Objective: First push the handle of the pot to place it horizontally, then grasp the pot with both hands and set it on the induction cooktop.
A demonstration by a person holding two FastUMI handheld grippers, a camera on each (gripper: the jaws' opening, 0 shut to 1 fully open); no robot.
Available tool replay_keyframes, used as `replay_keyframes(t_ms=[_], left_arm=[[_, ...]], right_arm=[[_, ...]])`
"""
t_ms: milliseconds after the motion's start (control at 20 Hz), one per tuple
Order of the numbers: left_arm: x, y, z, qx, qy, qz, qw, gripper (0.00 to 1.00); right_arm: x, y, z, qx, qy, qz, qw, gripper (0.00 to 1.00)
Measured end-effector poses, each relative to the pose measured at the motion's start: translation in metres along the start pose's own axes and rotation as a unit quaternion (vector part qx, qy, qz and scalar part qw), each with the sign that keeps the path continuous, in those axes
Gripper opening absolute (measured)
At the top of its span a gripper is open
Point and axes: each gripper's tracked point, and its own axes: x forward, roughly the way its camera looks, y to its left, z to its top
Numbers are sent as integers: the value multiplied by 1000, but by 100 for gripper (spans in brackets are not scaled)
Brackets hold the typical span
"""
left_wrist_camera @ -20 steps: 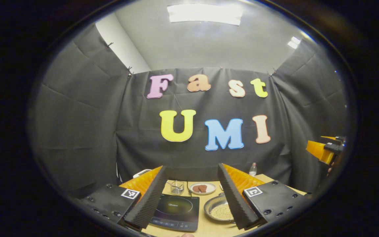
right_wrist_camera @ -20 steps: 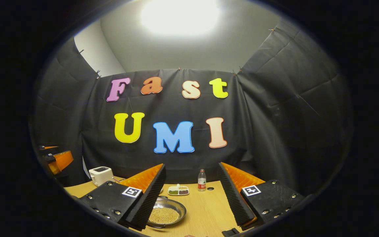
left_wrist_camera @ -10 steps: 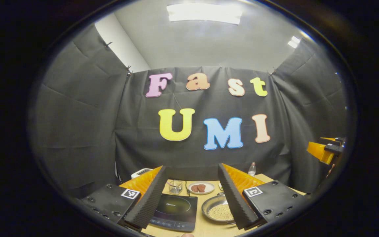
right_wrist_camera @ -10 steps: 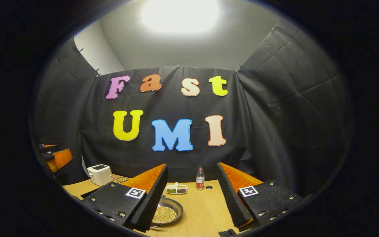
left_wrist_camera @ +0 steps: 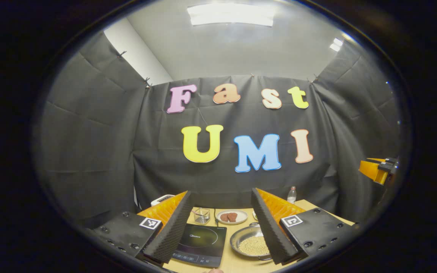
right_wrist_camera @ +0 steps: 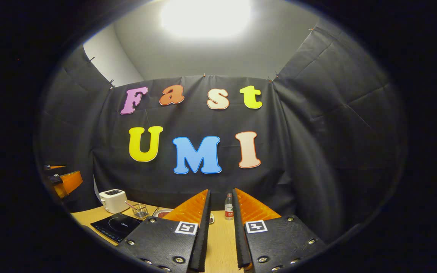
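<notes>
Left gripper (left_wrist_camera: 221,227): jaws stand wide apart and hold nothing; raised above the table (left_wrist_camera: 241,261), aimed forward and slightly down at the work area.
Right gripper (right_wrist_camera: 221,231): jaws nearly closed, a narrow gap between them, nothing in it; also raised above the table, aimed toward the back wall.
Pot (left_wrist_camera: 250,243): a shallow metal pan holding small pale grains; rests on the table just right of the induction cooktop (left_wrist_camera: 201,244), partly hidden behind the left gripper's right finger. Handle position cannot be told.
Step in hand: judged to be the approach to the first step; the pot is not yet on the cooktop and neither gripper touches it.
Next move: lower the narrowed right gripper to the pot's handle and push it sideways until horizontal; keep the contact low and the push slow so the grains do not spill.
Background items: toaster (right_wrist_camera: 113,200), water bottle (right_wrist_camera: 228,207), small plate (left_wrist_camera: 232,217), glass container (left_wrist_camera: 202,215), all toward the far side of the table.
</notes>
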Motion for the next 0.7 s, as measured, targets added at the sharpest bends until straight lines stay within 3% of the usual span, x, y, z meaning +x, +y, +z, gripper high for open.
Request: replay_keyframes(t_ms=[100, 200, 300, 450, 500, 550, 600, 700], left_arm=[[0, -6, 0, 1, -1, 6, 1000, 94], [-2, -8, 0, 5, -2, 15, 1000, 99], [-5, -11, 1, 11, -3, 26, 1000, 99], [-12, -12, -1, 18, 0, 40, 999, 94], [-15, -12, -1, 19, 0, 43, 999, 100], [-17, -12, 1, 21, -2, 47, 999, 100], [-19, -12, 1, 23, -2, 49, 999, 94], [-18, -9, -2, 28, 1, 53, 998, 94]], right_arm=[[3, 1, -5, 3, 9, 20, 1000, 31], [11, -3, -12, 8, 14, 24, 1000, 32], [11, -9, -15, 19, 15, 32, 999, 10], [7, -10, -22, 26, 19, 41, 999, 12], [10, -6, -27, 30, 23, 53, 998, 2], [12, -1, -38, 37, 28, 61, 997, 2], [13, 4, -33, 41, 33, 76, 996, 1], [14, 11, -39, 41, 42, 83, 995, 0]])
